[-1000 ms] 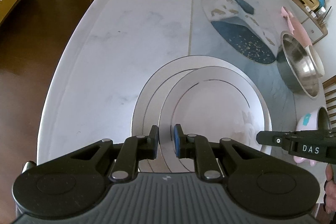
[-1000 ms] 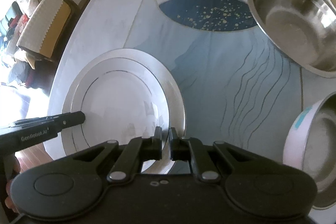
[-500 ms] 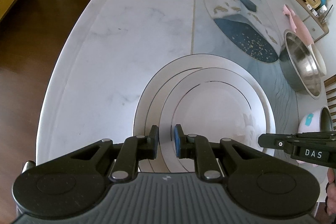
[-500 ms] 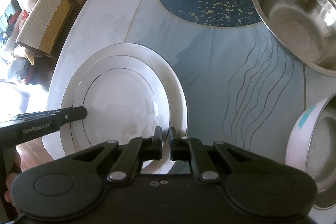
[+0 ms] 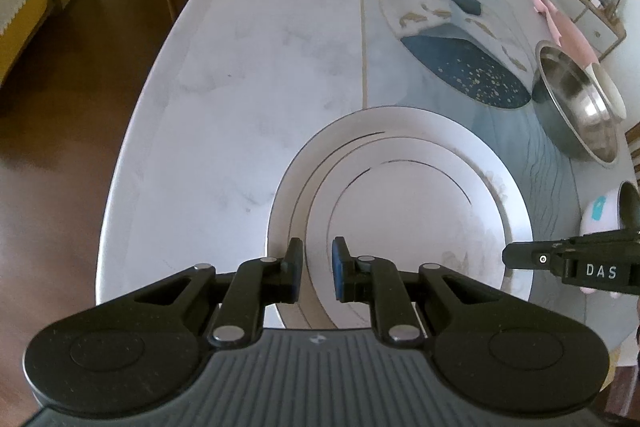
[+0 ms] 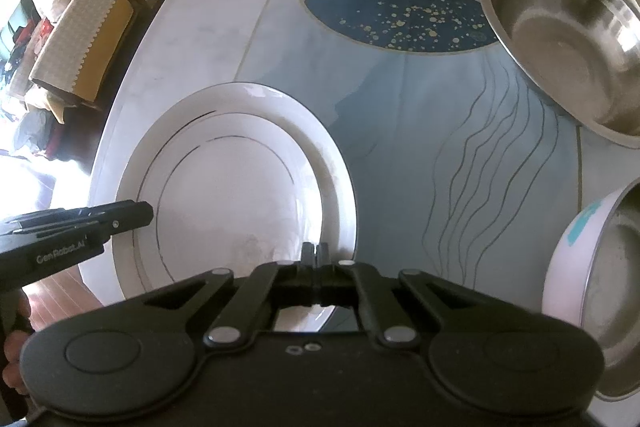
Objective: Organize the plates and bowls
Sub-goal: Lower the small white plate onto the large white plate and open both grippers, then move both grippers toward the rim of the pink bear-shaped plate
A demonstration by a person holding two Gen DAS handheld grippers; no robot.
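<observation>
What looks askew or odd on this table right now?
The top plate sits off-centre on the larger plate beneath it, shifted toward the steel bowl, so a wider crescent of the lower rim shows on one side. Faint smudges mark the top plate near the right claw. Nothing looks spilled or broken.

The right gripper [image 6: 315,251] hung with fingers pressed together above the stacked white plates [image 6: 224,183]; a steel bowl [image 6: 560,39] sat well apart on the counter [image 6: 400,131].
</observation>
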